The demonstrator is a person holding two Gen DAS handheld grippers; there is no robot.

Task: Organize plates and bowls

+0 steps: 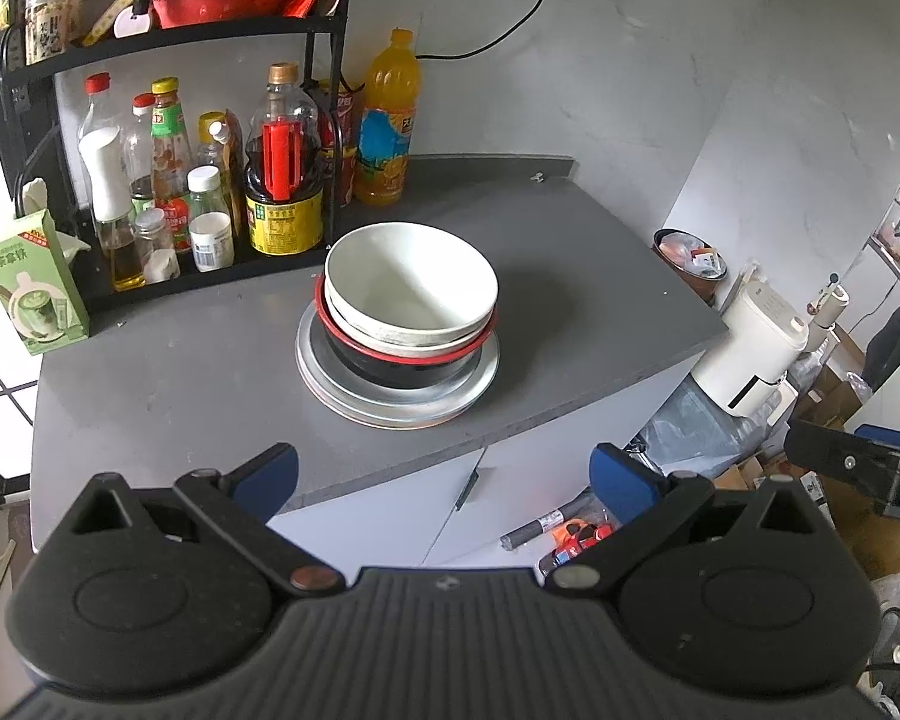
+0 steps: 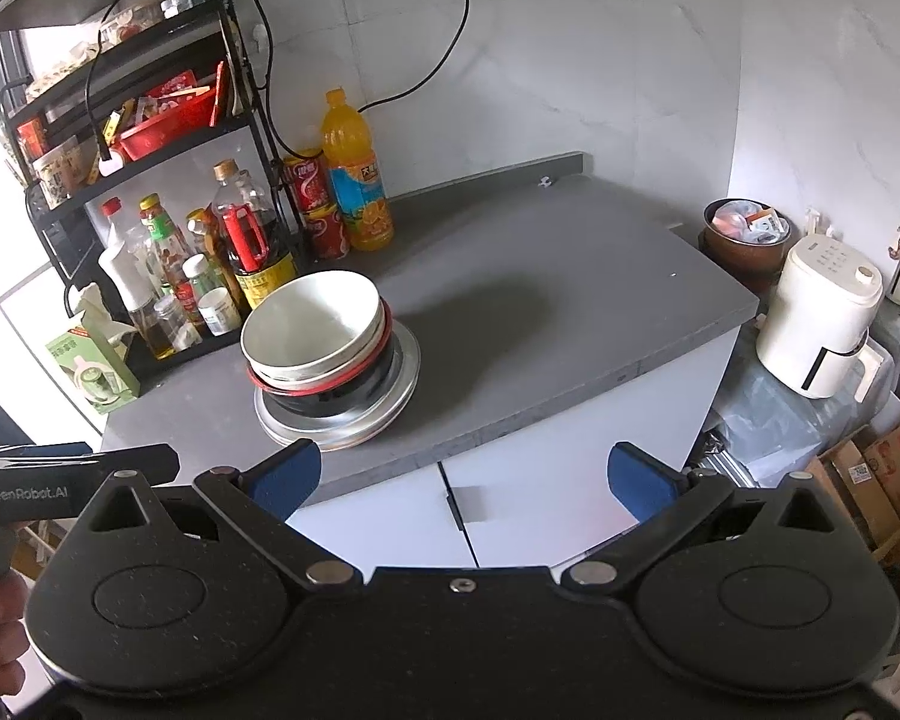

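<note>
Both my grippers spread wide, holding nothing: left gripper point(image 1: 444, 480), right gripper point(image 2: 465, 480). Stack sits mid-counter point(image 1: 570, 300): white bowl point(image 1: 411, 288) nested in red-rimmed black bowl point(image 1: 390, 360) on metal plate point(image 1: 354, 396). It's dead ahead of left, ahead-left of right, so left looks better lined up.

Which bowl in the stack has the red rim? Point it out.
The black bowl at the bottom of the nest, sitting directly on the metal plate. The two bowls nested inside it are white with plain rims.
</note>
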